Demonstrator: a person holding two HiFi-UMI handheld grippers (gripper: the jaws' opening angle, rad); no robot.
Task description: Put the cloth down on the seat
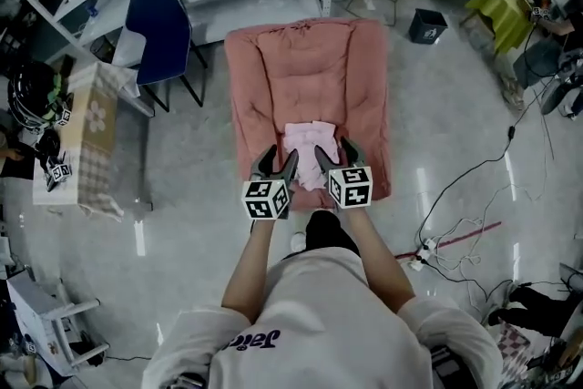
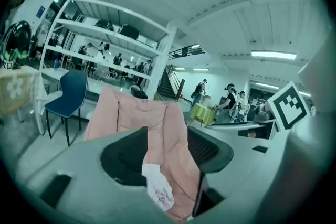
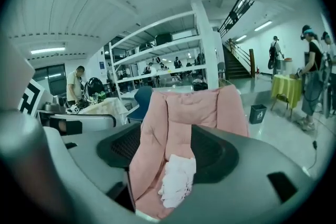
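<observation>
Left claw [image 1: 280, 157] and right claw [image 1: 333, 150] hang at the front edge of the pink seat [image 1: 310, 73], jaws apart, gripping nothing. Cloth [image 1: 308, 152] lies crumpled on the cushion between them, so placement looks done. Seat carries nothing else; bin [image 1: 426, 25] contents unreadable.

The shirt [image 1: 332, 314] is pale, short-sleeved, dark-lettered; left tongs [image 1: 279, 158] and right tongs [image 1: 333, 149] are grey.
</observation>
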